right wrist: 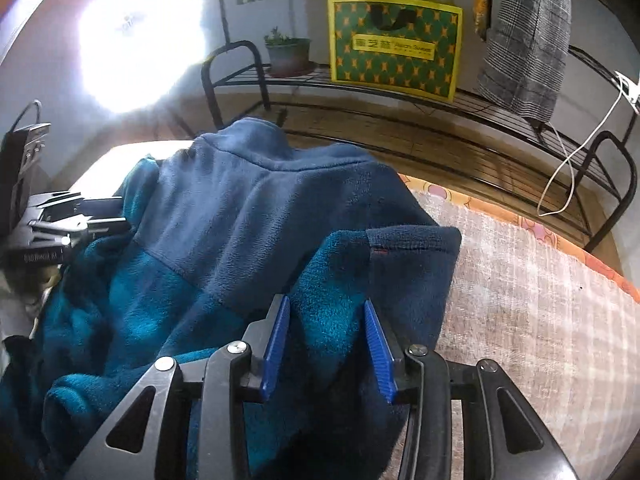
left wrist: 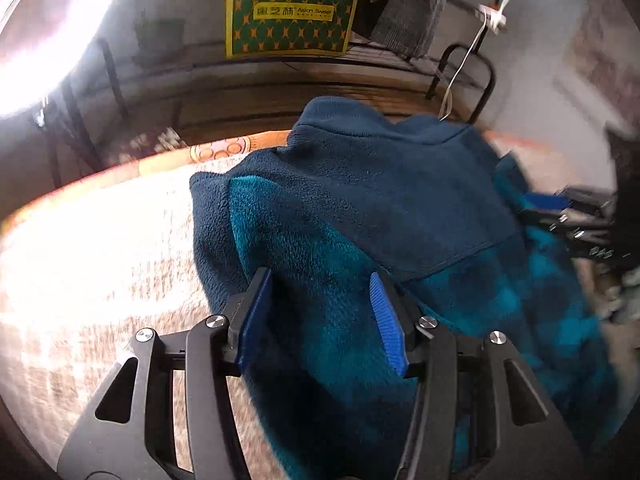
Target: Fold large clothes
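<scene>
A large fleece jacket (left wrist: 360, 208), navy on top and teal below, lies on a pale woven cloth (left wrist: 100, 260). My left gripper (left wrist: 320, 300) is open, its blue pads on either side of a folded sleeve at the jacket's left. My right gripper (right wrist: 326, 320) is open, its pads straddling the other sleeve, whose navy cuff (right wrist: 416, 244) is folded over the body. The jacket (right wrist: 240, 208) collar points away from me. The right gripper also shows at the right edge of the left wrist view (left wrist: 560, 212), and the left gripper at the left edge of the right wrist view (right wrist: 76, 216).
A black metal rack (right wrist: 440, 104) stands behind the table with a green and yellow gift bag (right wrist: 394, 50), a potted plant (right wrist: 288, 54) and a grey plaid cloth (right wrist: 524, 40). A white cable (right wrist: 568, 164) hangs at the right. The table has an orange patterned edge (right wrist: 520, 220).
</scene>
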### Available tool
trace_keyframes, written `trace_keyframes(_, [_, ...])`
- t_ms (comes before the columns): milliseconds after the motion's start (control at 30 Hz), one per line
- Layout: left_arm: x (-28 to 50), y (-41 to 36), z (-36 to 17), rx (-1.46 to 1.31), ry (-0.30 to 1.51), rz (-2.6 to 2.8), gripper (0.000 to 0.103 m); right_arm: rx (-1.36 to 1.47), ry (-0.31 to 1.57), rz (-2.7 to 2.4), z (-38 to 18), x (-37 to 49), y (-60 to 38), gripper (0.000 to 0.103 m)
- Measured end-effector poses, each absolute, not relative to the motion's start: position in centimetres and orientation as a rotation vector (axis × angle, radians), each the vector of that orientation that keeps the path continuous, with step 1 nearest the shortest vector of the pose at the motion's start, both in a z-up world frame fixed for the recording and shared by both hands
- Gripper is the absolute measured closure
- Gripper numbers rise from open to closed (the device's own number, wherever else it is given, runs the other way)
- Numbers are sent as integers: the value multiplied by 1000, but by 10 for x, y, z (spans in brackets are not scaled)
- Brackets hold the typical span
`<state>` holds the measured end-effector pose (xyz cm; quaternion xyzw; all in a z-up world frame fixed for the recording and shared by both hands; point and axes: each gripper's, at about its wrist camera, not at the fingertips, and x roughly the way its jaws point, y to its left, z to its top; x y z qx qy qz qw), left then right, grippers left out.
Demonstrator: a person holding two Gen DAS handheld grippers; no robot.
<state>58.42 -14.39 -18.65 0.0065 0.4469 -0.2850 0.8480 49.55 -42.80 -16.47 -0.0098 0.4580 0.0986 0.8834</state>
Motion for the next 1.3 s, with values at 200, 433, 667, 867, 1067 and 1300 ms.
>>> trace_keyframes(200, [603, -78, -170, -180, 880, -540, 48, 184, 794, 237, -132, 463, -491, 42])
trace_keyframes(433, [628, -91, -201, -206, 987, -513, 48, 380, 826, 141, -156, 483, -538, 39])
trace_keyframes(667, [639, -123, -201, -123, 949, -435, 48, 270, 907, 118, -175, 524, -508, 41])
trace_keyframes(867, [635, -147, -199, -39, 914, -446, 92, 251, 920, 161, -174, 531, -491, 77])
trace_keyframes(1067, [612, -139, -173, -64, 816, -477, 95, 211, 827, 150, -151, 514, -486, 97])
trace_keyframes(1300, [577, -137, -132, -71, 742, -525, 95, 203, 740, 164, -107, 487, -476, 98])
